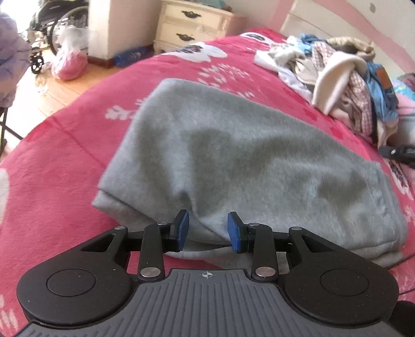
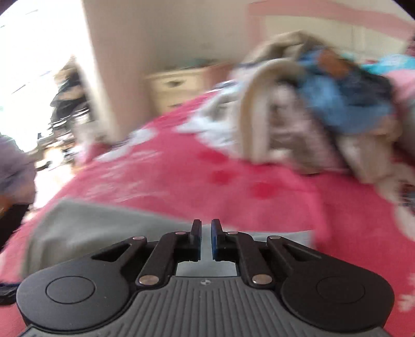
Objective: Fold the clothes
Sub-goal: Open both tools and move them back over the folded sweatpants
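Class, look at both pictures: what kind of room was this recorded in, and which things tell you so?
Most likely a bedroom: a bed under a red patterned blanket, a cream drawer chest beside it, and a heap of unfolded clothes near a grey garment.

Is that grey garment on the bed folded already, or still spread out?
Folded. The grey garment lies doubled on the red blanket, with a second layer showing under its near edge.

Bedroom surroundings, as we found them

We note a cream dresser [image 1: 192,26] far, a wheelchair [image 1: 55,23] far left, wooden floor [image 1: 52,88].
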